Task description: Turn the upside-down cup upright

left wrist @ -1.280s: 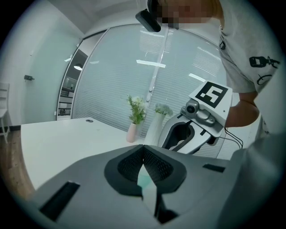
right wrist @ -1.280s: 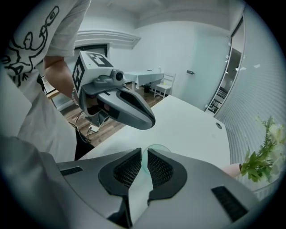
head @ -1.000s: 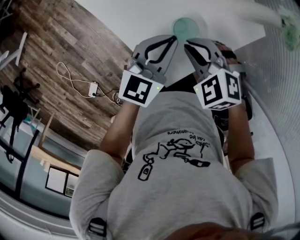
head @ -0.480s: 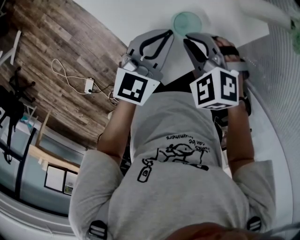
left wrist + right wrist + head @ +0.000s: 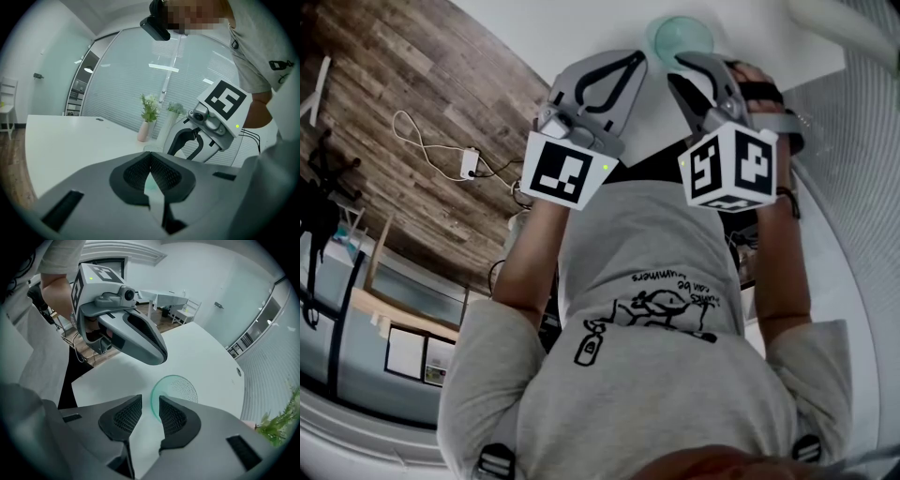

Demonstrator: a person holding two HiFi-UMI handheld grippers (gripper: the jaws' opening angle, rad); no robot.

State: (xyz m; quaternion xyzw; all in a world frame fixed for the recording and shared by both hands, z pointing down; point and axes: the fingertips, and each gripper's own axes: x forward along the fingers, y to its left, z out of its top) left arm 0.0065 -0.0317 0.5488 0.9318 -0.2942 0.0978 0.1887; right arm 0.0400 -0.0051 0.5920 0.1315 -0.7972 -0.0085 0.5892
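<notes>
A translucent green cup (image 5: pixel 682 37) stands on the white table (image 5: pixel 581 37), just beyond both grippers. In the right gripper view the cup (image 5: pixel 176 391) shows a round rim and a dotted bottom through its wall. Its near rim lies in the gap of my right gripper (image 5: pixel 150 406), whose jaws are opening, and the pads do not press on it. My right gripper (image 5: pixel 692 64) points steeply down at the cup. My left gripper (image 5: pixel 630 62) hovers beside it, shut with nothing held. In the left gripper view the closed jaws (image 5: pixel 150 157) hide most of the cup.
A pink vase with a green plant (image 5: pixel 146 123) stands far back on the table by the blinds. The table edge (image 5: pixel 101 366) runs close to the person's body, with wooden floor and a cable (image 5: pixel 431 150) below. White desks and chairs (image 5: pixel 176 305) stand across the room.
My right gripper has turned a little and sunk slightly toward the cup. The left gripper has stayed beside it.
</notes>
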